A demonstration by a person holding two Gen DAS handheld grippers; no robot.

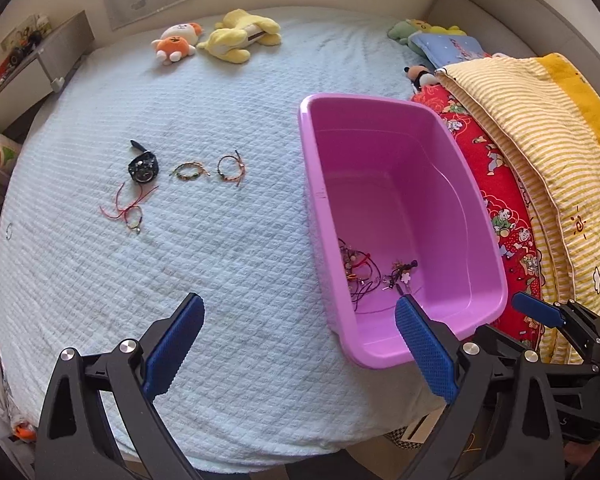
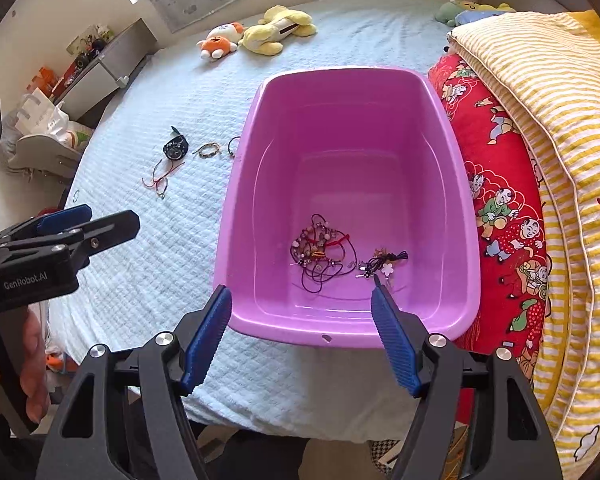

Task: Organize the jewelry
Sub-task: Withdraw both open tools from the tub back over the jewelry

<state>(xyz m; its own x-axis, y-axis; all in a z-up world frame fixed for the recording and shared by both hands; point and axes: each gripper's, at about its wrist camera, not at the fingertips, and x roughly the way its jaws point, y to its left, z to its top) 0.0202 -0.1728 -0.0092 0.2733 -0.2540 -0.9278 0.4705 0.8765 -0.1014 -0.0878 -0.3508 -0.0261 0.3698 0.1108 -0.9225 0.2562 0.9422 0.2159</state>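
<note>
Two sets of blue-padded tongs, left [image 1: 300, 344] and right [image 2: 302, 332], gape wide with nothing between them. Tangled cord-and-bead bracelets [image 2: 324, 252] lie inside the pink plastic tub [image 2: 466, 248] on the pale blue quilted bed [image 1: 220, 260]. Three more bracelets [image 1: 190, 171] and a black beaded piece [image 1: 142, 167] rest on the bedspread, well left of the tub.

Right tongs [image 2: 302, 306] spread wide, nothing between pads, hanging over near rim of pink tub [image 2: 452, 240] on the bed [image 2: 148, 272]. Tub holds a tangled bracelet pile [image 2: 320, 252] and a small charm cluster [image 2: 384, 266], just apart. Left on the bed: black watch [image 2: 175, 147], red cord [image 2: 160, 178], beaded bracelet [image 2: 209, 150]. Left tongs [image 2: 96, 220] at left edge.
</note>
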